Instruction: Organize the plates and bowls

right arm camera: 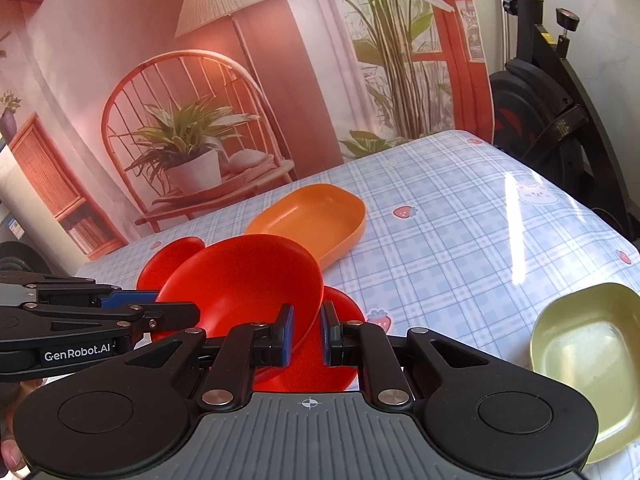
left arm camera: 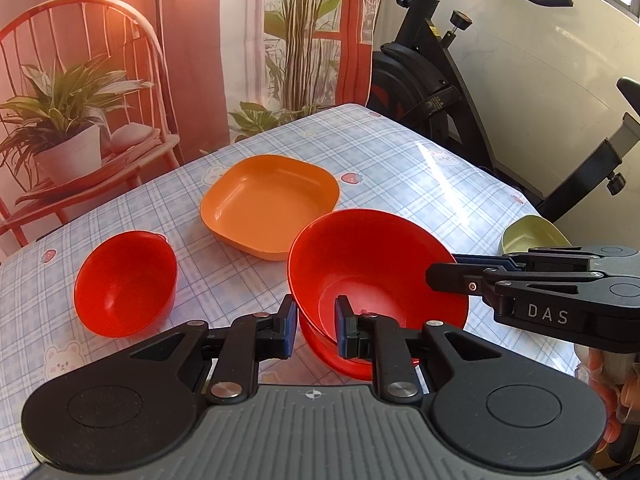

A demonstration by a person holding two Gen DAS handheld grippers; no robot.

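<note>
A large red bowl (left arm camera: 376, 264) (right arm camera: 248, 284) hangs tilted between both grippers. My left gripper (left arm camera: 316, 328) is shut on its near rim, one pad inside and one outside. My right gripper (right arm camera: 308, 334) is shut on the opposite rim and enters the left wrist view from the right (left arm camera: 434, 276). Another red piece (right arm camera: 344, 360) shows just under the bowl; whether they touch is unclear. A smaller red bowl (left arm camera: 124, 284) stands at the left on the table. The orange square plate (left arm camera: 268, 204) (right arm camera: 316, 216) lies beyond the bowls.
A pale green square dish (right arm camera: 588, 360) (left arm camera: 532, 236) sits near the table's right edge. The checked tablecloth (right arm camera: 460, 240) is bare between it and the orange plate. A black exercise bike (left arm camera: 440, 92) stands past the right edge, and a printed backdrop hangs behind the table.
</note>
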